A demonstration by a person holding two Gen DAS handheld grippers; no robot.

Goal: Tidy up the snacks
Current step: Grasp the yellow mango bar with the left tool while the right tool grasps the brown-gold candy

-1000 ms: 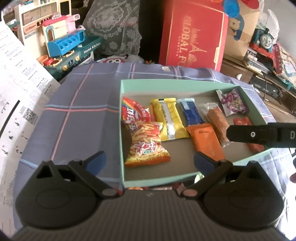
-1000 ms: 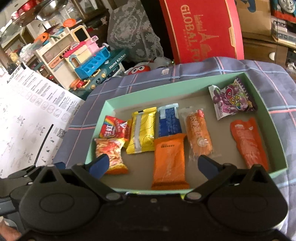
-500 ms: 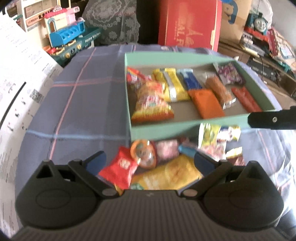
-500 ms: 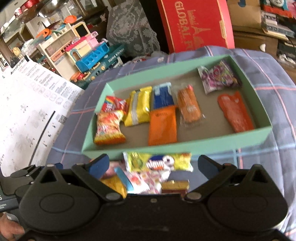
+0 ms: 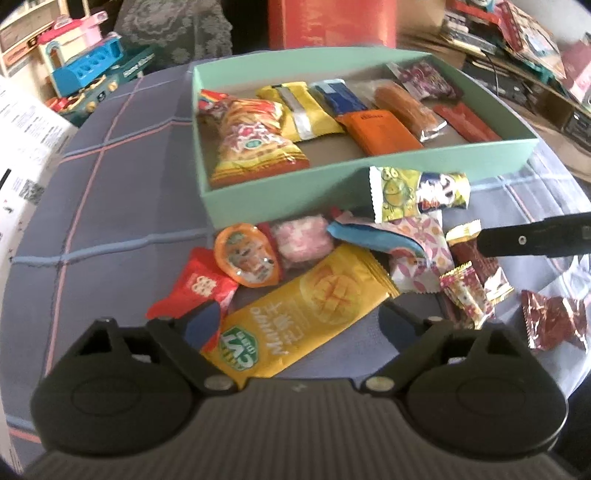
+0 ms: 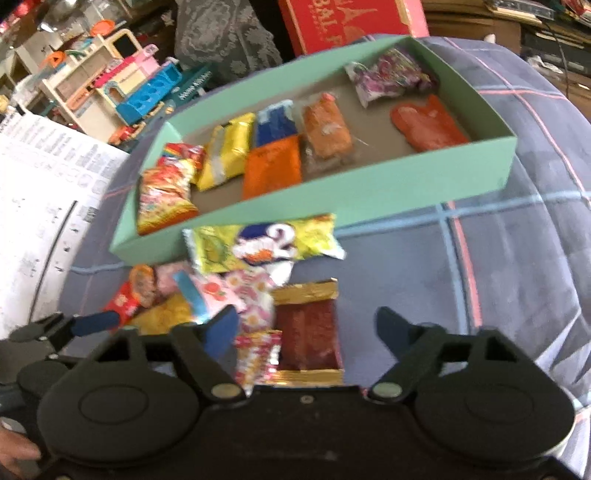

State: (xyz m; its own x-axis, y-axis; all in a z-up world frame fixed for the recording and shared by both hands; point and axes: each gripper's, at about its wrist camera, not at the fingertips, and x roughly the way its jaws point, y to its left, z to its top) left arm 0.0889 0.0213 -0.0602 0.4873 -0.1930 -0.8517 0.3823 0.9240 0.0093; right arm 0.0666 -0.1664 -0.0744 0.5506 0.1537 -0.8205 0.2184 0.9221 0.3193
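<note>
A mint green box (image 5: 369,173) (image 6: 369,192) on the plaid cloth holds several snack packs laid in rows. A pile of loose snacks lies in front of its near wall. My left gripper (image 5: 299,325) is open and empty, low over the yellow mango pack (image 5: 306,306), beside a small red pack (image 5: 195,288). My right gripper (image 6: 306,332) is open and empty over a dark red bar with gold ends (image 6: 306,332) and a small red-yellow candy (image 6: 255,354). A yellow cartoon pack (image 6: 258,243) (image 5: 417,192) leans on the box wall.
A red gift box (image 6: 347,22) and toy kitchen set (image 6: 140,92) stand behind the table. White printed sheets (image 6: 40,206) hang at the left. One finger of the right gripper (image 5: 535,240) reaches in at the right of the left wrist view. Cluttered shelves stand at the right.
Both grippers have pulled back from over the box and come down toward the loose snack pile in front of it. Both stayed open.
</note>
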